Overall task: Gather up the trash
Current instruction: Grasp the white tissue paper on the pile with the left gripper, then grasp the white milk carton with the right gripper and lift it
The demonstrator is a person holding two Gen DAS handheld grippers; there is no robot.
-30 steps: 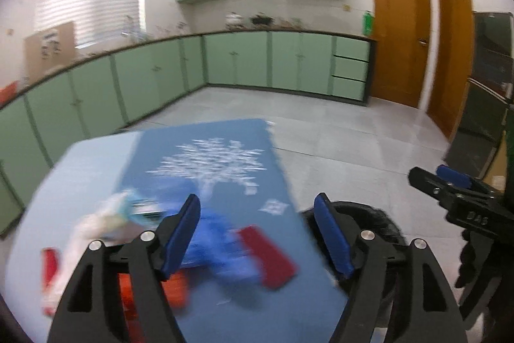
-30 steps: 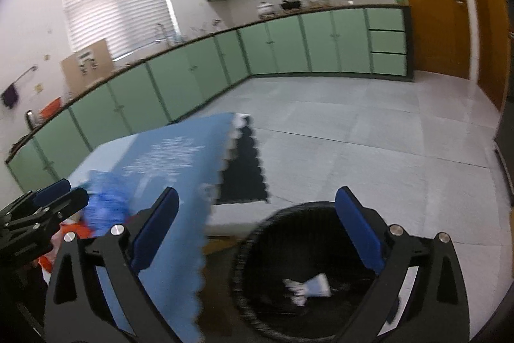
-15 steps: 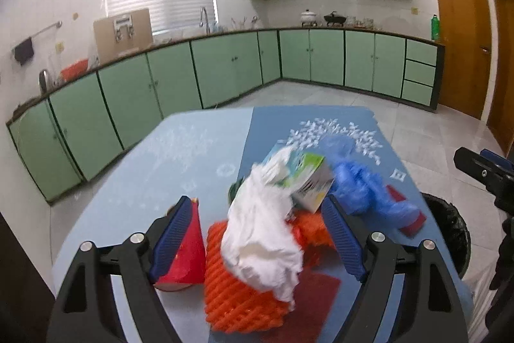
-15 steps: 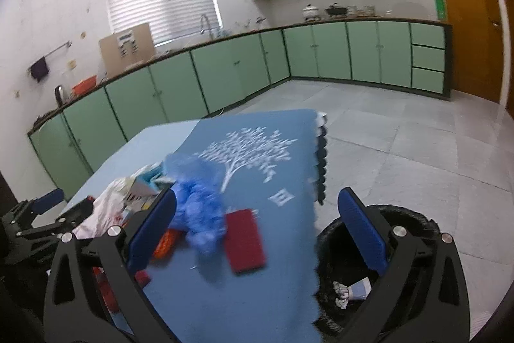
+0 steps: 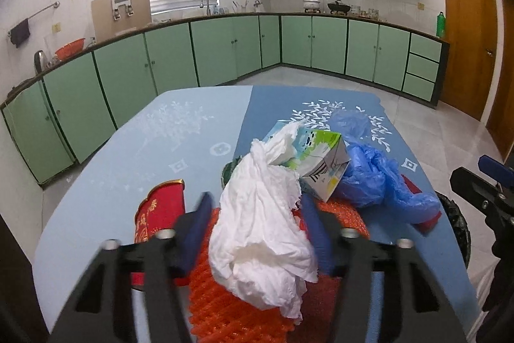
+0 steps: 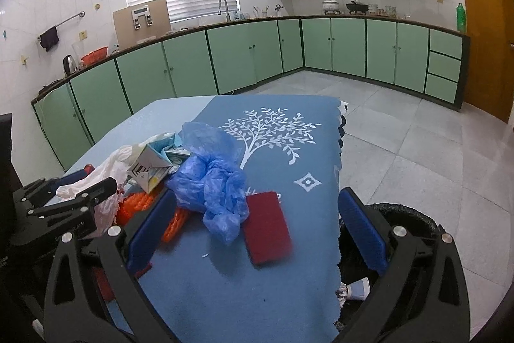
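A trash pile lies on the blue tablecloth [image 5: 199, 130]: a crumpled white tissue [image 5: 266, 224], a torn carton [image 5: 321, 163], a blue plastic bag [image 6: 212, 179], orange foam netting [image 5: 225, 311], a red packet [image 5: 160, 211] and a flat red sponge [image 6: 266, 227]. My left gripper [image 5: 257, 230] has its jaws narrowed around the white tissue, above the netting. My right gripper [image 6: 253, 230] is open over the table edge, with the blue bag and the red sponge between its fingers. The black trash bin [image 6: 408, 217] sits on the floor at the table's right edge.
Green kitchen cabinets [image 5: 225, 47] run along the back and left walls, with a wooden door [image 5: 469, 34] at the right. A grey tiled floor [image 6: 401, 124] lies beyond the table. The bin holds a small piece of white trash [image 6: 356, 291].
Both grippers have swung left from the bin to face the trash pile. My left gripper's jaws have narrowed from wide open to closing around the white tissue.
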